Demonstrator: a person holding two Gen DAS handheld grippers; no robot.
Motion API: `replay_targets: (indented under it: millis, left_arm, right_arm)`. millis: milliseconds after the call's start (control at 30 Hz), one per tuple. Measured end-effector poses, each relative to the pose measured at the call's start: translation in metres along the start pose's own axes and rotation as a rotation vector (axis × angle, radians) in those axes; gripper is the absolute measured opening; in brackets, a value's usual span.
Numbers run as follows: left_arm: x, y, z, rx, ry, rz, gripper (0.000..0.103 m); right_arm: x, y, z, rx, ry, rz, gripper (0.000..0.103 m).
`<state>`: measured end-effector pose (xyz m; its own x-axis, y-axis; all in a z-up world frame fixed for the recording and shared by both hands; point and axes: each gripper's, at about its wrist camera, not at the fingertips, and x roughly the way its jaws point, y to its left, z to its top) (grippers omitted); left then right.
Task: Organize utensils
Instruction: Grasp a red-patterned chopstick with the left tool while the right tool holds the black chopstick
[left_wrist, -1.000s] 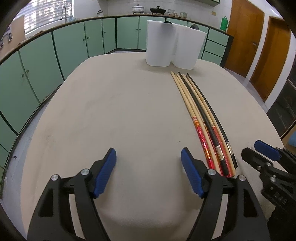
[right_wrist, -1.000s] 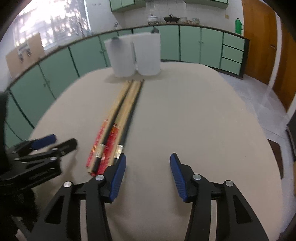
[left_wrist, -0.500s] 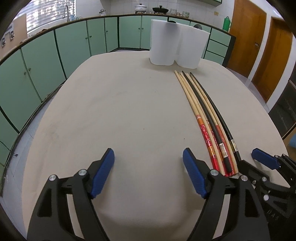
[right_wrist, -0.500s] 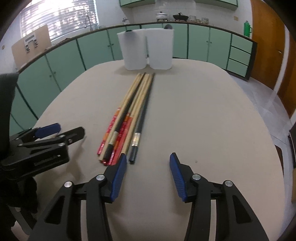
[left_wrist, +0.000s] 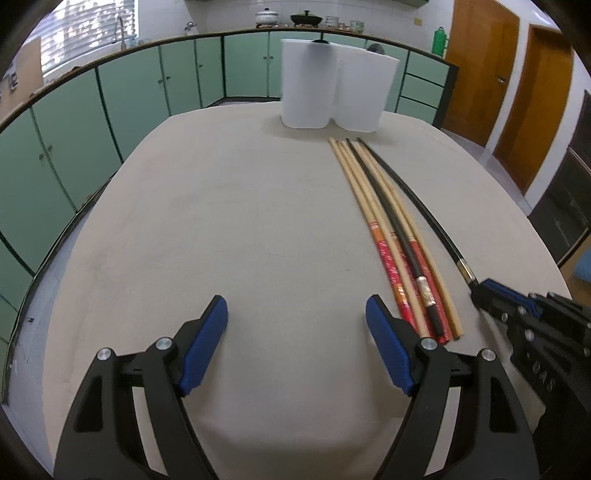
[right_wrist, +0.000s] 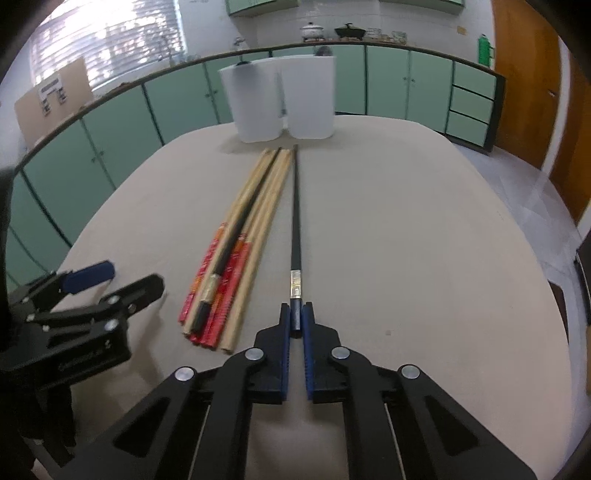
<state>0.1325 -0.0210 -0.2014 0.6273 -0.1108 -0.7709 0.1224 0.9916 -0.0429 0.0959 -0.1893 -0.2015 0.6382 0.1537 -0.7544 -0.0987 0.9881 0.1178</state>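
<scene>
Several long chopsticks (right_wrist: 236, 251) lie in a bundle on the beige table (right_wrist: 406, 240), some pale wood with red patterned ends and one black. One black chopstick (right_wrist: 295, 221) lies apart on the bundle's right. My right gripper (right_wrist: 295, 314) is shut on its near end, just behind its silver band. In the left wrist view the same bundle (left_wrist: 391, 236) and black chopstick (left_wrist: 417, 199) lie to the right. My left gripper (left_wrist: 295, 325) stands open over bare table, left of the bundle, holding nothing.
Two tall white containers (right_wrist: 258, 103) (right_wrist: 310, 96) stand side by side at the table's far edge, just beyond the chopstick tips. Green cabinets ring the room, and wooden doors are at the right. Bare cloth stretches left and right of the chopsticks.
The right gripper's jaws closed on the near end of the black chopstick, which now lies a little apart from the bundle. The left gripper stayed put, open.
</scene>
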Motion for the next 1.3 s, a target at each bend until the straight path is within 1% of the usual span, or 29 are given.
replay_targets:
  millis: [133,333,500,600,700,800,833,900,967,1100,1167,1300]
  left_arm:
    - [0.000,-0.008,-0.002,0.009,0.008,-0.037,0.075]
    - [0.003,-0.020,-0.003,0.047,0.017,-0.040,0.076]
    - [0.002,-0.020,-0.003,0.042,0.014,-0.043,0.077]
    - [-0.002,-0.018,-0.004,0.026,-0.006,-0.060,0.077]
    - [0.002,-0.023,-0.004,0.046,0.013,-0.061,0.077]
    - [0.003,-0.025,-0.003,0.054,0.017,-0.053,0.078]
    - [0.003,-0.025,-0.003,0.053,0.019,-0.045,0.080]
    - [0.003,-0.023,-0.003,0.047,0.020,-0.028,0.081]
    - [0.006,-0.019,-0.004,0.042,0.034,0.022,0.080]
    - [0.002,-0.012,-0.002,0.015,0.018,-0.011,0.079]
    - [-0.001,-0.013,-0.003,0.013,0.009,-0.042,0.079]
    - [-0.003,-0.022,-0.008,0.057,0.031,-0.051,0.079]
  right_arm:
    - [-0.001,-0.012,0.001,0.013,-0.007,-0.030,0.007]
    - [-0.001,-0.017,0.001,0.022,-0.005,-0.026,0.007]
    - [0.000,-0.017,0.000,0.017,-0.003,-0.020,0.007]
    - [0.000,-0.017,0.000,0.020,-0.002,-0.017,0.007]
    - [0.000,-0.016,0.000,0.016,-0.001,-0.020,0.007]
    - [0.000,-0.017,0.000,0.017,-0.001,-0.018,0.007]
    - [0.000,-0.017,0.000,0.016,0.000,-0.020,0.007]
    - [0.000,-0.017,0.000,0.014,0.000,-0.022,0.007]
    - [0.000,-0.017,0.000,0.015,0.000,-0.020,0.007]
    - [-0.001,-0.018,0.000,0.017,0.000,-0.018,0.007]
    - [0.000,-0.018,0.000,0.018,0.000,-0.017,0.007]
    - [0.000,-0.019,0.000,0.024,0.001,-0.010,0.007]
